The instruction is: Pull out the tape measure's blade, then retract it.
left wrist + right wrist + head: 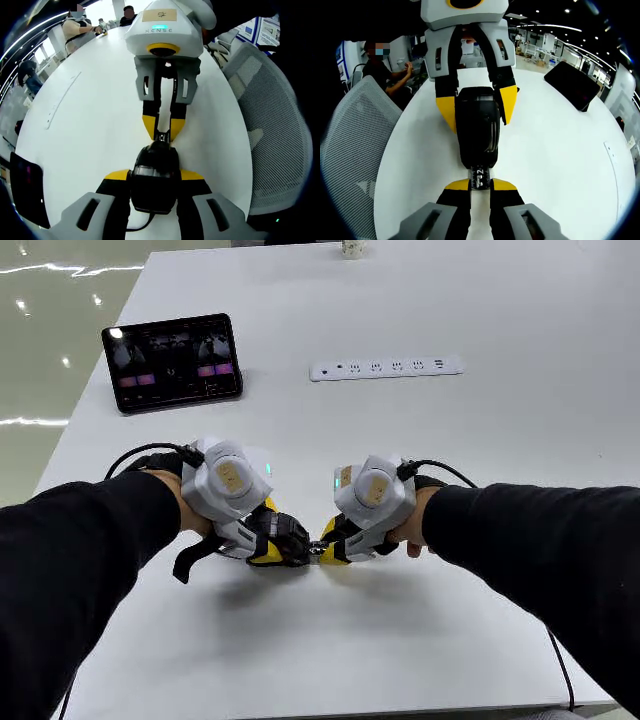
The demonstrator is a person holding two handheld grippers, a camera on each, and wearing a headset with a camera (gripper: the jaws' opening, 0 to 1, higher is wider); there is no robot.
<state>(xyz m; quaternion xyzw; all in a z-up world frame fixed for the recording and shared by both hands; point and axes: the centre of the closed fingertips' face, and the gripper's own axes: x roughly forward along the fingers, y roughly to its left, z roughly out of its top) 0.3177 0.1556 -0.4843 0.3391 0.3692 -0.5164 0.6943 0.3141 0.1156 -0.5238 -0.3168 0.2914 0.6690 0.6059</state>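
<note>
A: Quick, where's the tape?

B: The black rubber-cased tape measure (154, 185) is low over the white table (450, 440). It's on the person's side of the black flat tablet with the lit screen (172, 360), a bit right of it in the head view and well apart from it.

A: Jaws?

B: The left gripper (275, 540) has its yellow-tipped jaws clamped on the two sides of the case. The right gripper (480, 186) has its jaws pinched flat on the end of the pale metal blade (479, 175). A printed "2" shows just outside the case mouth, so hardly any blade is out. The grippers are nose to nose, almost touching.

A: Step?

B: I'd call it the very start of the pull-out. The retract isn't due yet.

A: How to do it well?

B: Hold the case hand fixed as the anchor and move only the blade hand. Draw it straight along the blade's line, away from the case mouth and further right of the tablet. Pulling at an angle would probably make the blade scrape the slot or twist in the pinch. Keep the pinch firm because the spring will pull back harder as more blade comes out. Go at a steady pace with no jerks. For the return, I'd walk the blade hand back toward the case rather than let go, so the blade doesn't whip.
</note>
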